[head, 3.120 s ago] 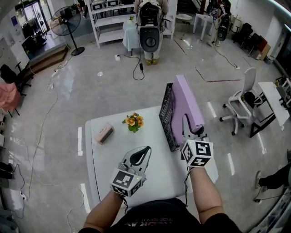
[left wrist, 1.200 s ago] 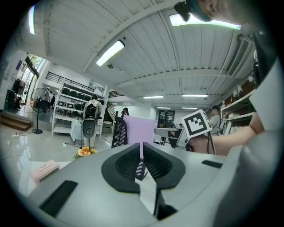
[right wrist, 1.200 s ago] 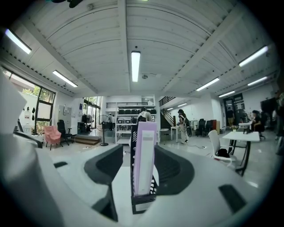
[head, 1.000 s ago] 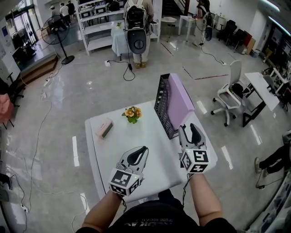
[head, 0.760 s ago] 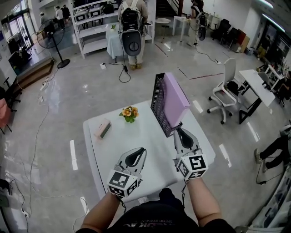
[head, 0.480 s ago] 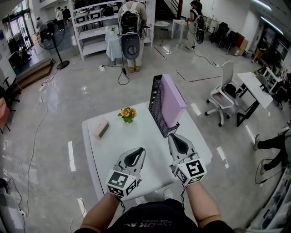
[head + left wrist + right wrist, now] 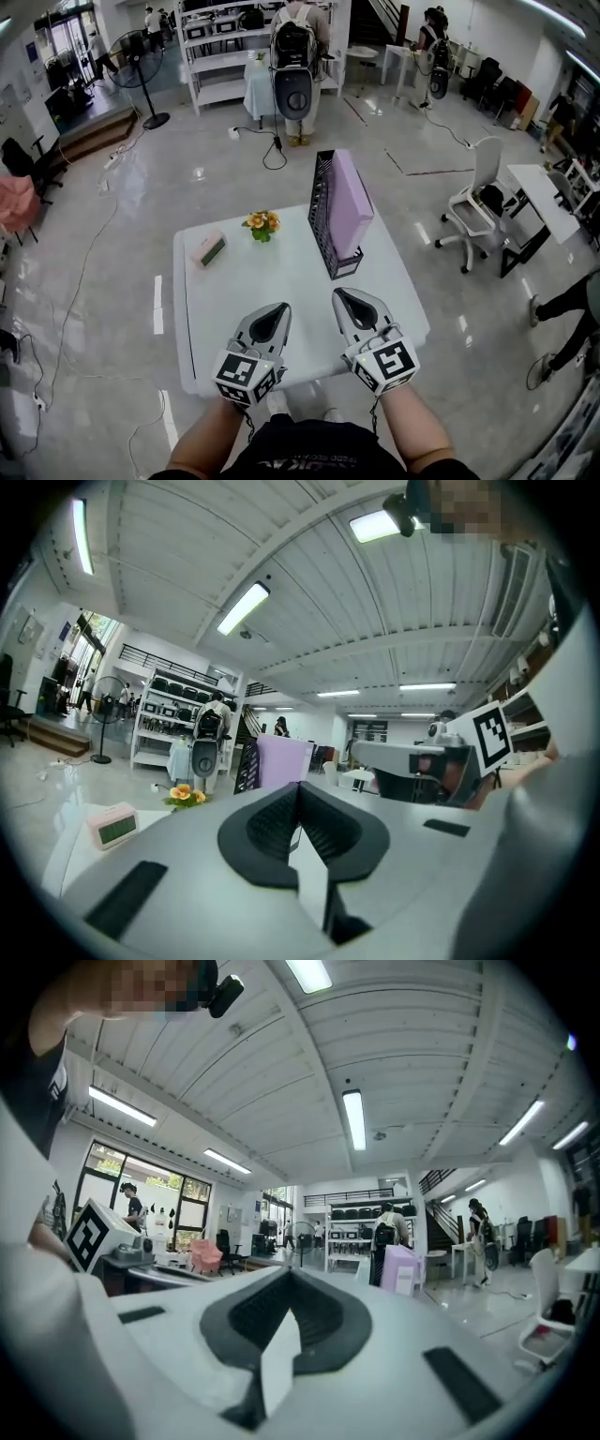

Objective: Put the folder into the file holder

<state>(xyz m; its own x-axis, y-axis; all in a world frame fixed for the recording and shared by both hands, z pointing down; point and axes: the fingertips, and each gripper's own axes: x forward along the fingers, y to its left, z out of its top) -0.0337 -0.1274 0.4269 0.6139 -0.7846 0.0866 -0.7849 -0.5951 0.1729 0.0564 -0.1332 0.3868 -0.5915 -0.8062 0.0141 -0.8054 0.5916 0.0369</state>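
- There's the lilac flat folder, upright inside the black mesh file holder on the white surface.
- The left tongs are closed and empty.
- The right tongs are closed and empty too, apart from the holder.
- Looks finished; nothing left, I'd say.

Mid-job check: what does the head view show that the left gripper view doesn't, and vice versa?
Head view only: the whole white table from above, and the marker cube on the left gripper. Left gripper view only: the ceiling lights, and that gripper's jaws close up, together with nothing between them. Both: the purple folder standing in the black file holder, the flowers, the pink clock and the right gripper.
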